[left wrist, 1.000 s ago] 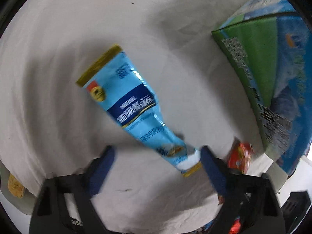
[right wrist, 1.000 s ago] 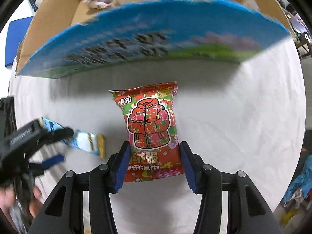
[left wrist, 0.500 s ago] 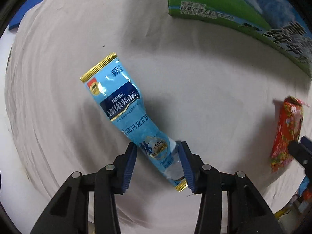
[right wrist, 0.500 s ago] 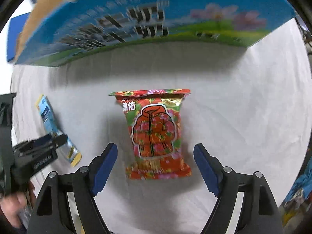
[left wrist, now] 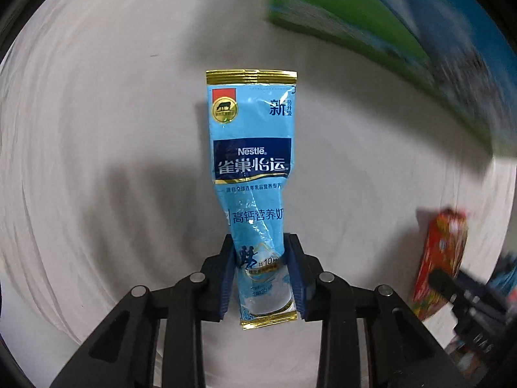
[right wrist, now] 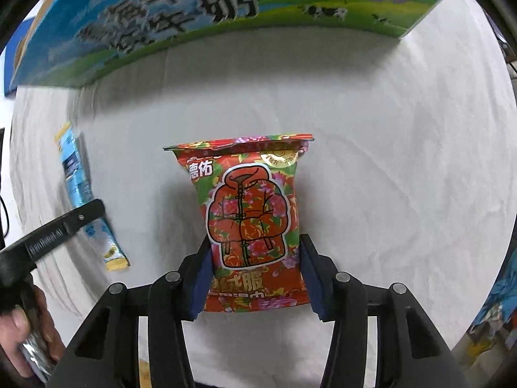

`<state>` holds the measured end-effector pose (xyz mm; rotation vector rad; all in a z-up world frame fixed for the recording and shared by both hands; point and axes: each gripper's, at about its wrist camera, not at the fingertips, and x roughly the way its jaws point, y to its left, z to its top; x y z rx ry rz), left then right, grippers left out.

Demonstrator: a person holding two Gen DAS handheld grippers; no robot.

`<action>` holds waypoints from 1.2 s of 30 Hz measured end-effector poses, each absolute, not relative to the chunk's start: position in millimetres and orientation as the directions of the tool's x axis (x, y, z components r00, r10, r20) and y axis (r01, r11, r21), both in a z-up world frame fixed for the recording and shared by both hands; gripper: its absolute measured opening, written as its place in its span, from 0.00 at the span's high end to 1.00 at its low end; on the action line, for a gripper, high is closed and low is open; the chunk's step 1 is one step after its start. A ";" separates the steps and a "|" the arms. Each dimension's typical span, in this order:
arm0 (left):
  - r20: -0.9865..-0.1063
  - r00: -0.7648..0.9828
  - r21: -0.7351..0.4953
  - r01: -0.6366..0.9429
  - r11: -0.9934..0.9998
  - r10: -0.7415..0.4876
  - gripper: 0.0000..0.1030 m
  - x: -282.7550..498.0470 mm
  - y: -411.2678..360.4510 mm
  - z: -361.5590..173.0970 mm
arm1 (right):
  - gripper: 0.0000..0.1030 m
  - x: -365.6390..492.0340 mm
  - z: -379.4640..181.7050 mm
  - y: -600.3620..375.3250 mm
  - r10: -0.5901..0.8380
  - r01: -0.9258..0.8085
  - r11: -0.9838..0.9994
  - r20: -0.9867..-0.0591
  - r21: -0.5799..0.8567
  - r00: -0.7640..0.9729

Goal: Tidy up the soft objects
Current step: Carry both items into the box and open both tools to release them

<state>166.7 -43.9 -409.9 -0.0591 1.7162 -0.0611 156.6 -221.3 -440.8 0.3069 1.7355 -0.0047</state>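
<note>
Both grippers grasp at once above a white cloth-covered table (right wrist: pixel 387 129). The left gripper (left wrist: pixel 261 278) pinches the lower end of a long light-blue foil milk-powder sachet (left wrist: pixel 252 161), jaws nearly closed on it. The right gripper (right wrist: pixel 255 274) clamps the bottom of a puffy red floral snack packet (right wrist: pixel 248 213), jaws held wide by its bulk. A blue-and-green printed cardboard carton (right wrist: pixel 194 16) stands just beyond. Carrying these well likely means steady, gentle pressure, since each pack hangs from one end.
</note>
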 end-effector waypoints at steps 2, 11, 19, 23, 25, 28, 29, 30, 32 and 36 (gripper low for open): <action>-0.989 -0.142 -0.044 0.008 0.999 -0.042 0.71 180.5 -62.9 -415.4 | 0.47 158.0 -446.7 -217.0 0.194 0.197 0.967 -0.966 0.160 -0.169; -0.990 -0.126 -0.062 -0.009 0.998 -0.062 0.78 173.5 -10.6 -414.6 | 0.51 151.2 -458.2 -200.9 0.142 0.203 0.973 -0.978 0.109 -0.152; -0.993 -0.049 -0.113 0.029 0.993 -0.111 0.79 153.6 -24.1 -364.7 | 0.53 132.4 -430.4 -208.8 0.185 0.192 0.968 -0.977 0.162 -0.109; -0.991 0.016 -0.132 0.064 0.989 -0.133 0.79 151.3 -34.3 -335.1 | 0.53 123.1 -399.8 -213.3 0.213 0.181 0.963 -0.976 0.202 -0.046; -0.987 0.043 -0.154 0.088 0.984 -0.158 0.79 149.8 -41.6 -313.4 | 0.53 122.3 -377.8 -215.2 0.231 0.178 0.958 -0.973 0.226 -0.009; -0.979 0.070 -0.184 0.118 0.976 -0.193 0.79 151.2 -49.8 -281.8 | 0.53 124.8 -341.1 -220.5 0.261 0.164 0.950 -0.964 0.266 0.056; -0.975 0.082 -0.194 0.128 0.973 -0.205 0.79 156.9 -52.9 -264.3 | 0.53 126.7 -328.7 -222.1 0.269 0.159 0.947 -0.960 0.279 0.079; -0.972 0.095 -0.199 0.140 0.970 -0.213 0.79 160.4 -55.5 -253.2 | 0.53 130.1 -314.6 -224.5 0.280 0.155 0.943 -0.954 0.294 0.106; -0.966 0.118 -0.210 0.153 0.966 -0.229 0.79 163.9 -61.7 -233.4 | 0.53 141.2 -290.6 -231.7 0.289 0.143 0.940 -0.946 0.309 0.146; -0.952 0.152 -0.237 0.176 0.955 -0.264 0.79 190.8 -66.8 -208.9 | 0.53 168.7 -251.0 -243.1 0.304 0.126 0.934 -0.930 0.334 0.207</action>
